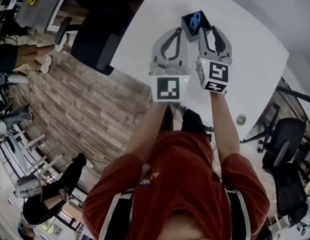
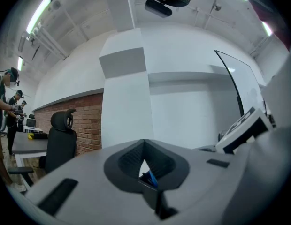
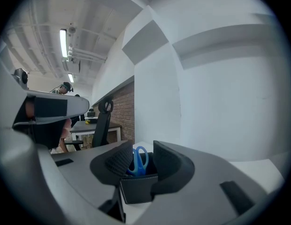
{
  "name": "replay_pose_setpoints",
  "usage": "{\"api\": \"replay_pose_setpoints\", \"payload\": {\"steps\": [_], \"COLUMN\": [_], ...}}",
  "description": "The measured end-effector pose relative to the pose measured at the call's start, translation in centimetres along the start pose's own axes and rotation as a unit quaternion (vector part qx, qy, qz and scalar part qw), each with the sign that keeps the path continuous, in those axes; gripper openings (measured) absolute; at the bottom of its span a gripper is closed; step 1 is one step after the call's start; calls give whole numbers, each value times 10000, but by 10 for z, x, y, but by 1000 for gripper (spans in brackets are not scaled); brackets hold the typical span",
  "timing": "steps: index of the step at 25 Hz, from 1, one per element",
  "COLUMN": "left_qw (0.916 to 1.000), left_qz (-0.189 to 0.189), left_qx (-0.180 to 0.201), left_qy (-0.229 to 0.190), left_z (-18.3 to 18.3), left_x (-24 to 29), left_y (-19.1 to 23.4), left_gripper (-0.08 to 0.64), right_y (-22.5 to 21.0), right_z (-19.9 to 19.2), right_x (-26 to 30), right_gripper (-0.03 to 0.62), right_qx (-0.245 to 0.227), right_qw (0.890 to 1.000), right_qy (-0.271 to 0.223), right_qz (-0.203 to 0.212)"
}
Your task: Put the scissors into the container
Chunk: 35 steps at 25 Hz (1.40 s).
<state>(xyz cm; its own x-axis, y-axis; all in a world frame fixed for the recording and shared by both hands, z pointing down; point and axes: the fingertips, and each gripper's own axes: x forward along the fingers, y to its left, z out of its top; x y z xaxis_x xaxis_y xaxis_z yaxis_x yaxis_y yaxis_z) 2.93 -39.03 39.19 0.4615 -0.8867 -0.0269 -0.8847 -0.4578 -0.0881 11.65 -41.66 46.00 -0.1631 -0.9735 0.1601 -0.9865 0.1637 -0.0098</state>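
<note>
Scissors [image 1: 196, 20]: blue, standing handles-up inside the container.
Container [image 1: 187, 25]: black, on the white tabletop [image 1: 255, 49], just ahead of both claws.
Left claw [image 1: 178, 32]: clenched, nothing in it.
Right claw [image 1: 209, 31]: released, jaws wide apart, the container showing between them.

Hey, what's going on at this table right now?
A person holds a gripper in each hand over a white table. The blue scissors stand in the dark container, handles up, so that step looks done. The right gripper is open right at the container, its jaws apart and pressing on nothing. The left gripper beside it is shut and empty.
</note>
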Motion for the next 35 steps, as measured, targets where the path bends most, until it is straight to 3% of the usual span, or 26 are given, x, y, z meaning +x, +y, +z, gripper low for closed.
{"api": "replay_pose_setpoints", "payload": {"steps": [24,28,35], "left_qw": [9979,9970,9965], "left_qz": [-117,-261,-345], "left_qx": [182,373,275], "left_qy": [-618,-619,-703], "left_z": [74,77,88], "left_x": [-37,-43,-55], "left_y": [-3,-4,-3], "left_gripper": [12,12,12], "right_y": [14,22,36], "right_z": [95,114,135], "right_x": [-77,-92,-117], "right_gripper": [141,143,145], "right_qx": [-409,-581,-858], "right_qw": [9955,9919,9852], "right_qy": [-829,-1102,-1436], "right_qz": [-197,-244,-379]}}
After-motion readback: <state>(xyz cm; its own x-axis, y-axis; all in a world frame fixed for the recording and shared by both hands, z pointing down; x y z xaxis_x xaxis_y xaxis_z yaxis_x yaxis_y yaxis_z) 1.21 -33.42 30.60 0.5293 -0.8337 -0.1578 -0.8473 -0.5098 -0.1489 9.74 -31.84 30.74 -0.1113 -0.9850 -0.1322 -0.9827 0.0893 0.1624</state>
